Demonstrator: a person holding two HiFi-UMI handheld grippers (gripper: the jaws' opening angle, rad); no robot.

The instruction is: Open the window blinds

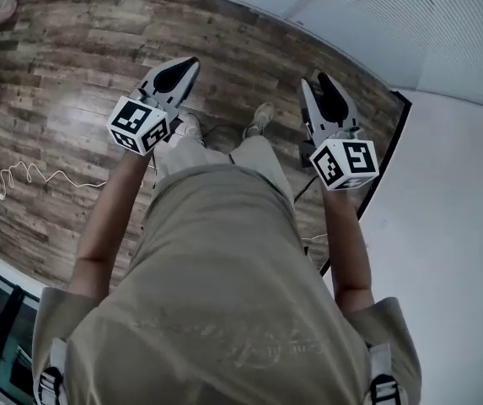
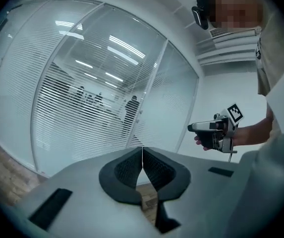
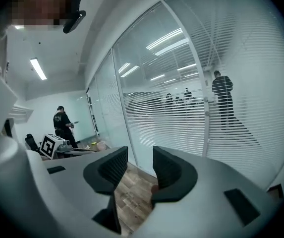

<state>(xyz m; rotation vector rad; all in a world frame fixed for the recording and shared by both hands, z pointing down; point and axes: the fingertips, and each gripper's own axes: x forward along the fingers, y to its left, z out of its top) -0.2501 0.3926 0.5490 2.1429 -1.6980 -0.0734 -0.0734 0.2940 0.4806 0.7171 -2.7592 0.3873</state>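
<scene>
- Left tool (image 2: pixel 142 155): jaws together, nothing between them.
- Right tool (image 3: pixel 140 158): jaws apart, empty.
- Both are held over the wood floor (image 1: pixel 64 83).
- Blinds (image 1: pixel 410 15) at 1 o'clock in head view, beyond both tools, well apart.

My left gripper (image 1: pixel 190 62) and right gripper (image 1: pixel 318 80) are grey; blinds (image 3: pixel 181 123) at twelve o'clock white-striped; floor (image 1: pixel 72 66) seemingly streaky brown.
</scene>
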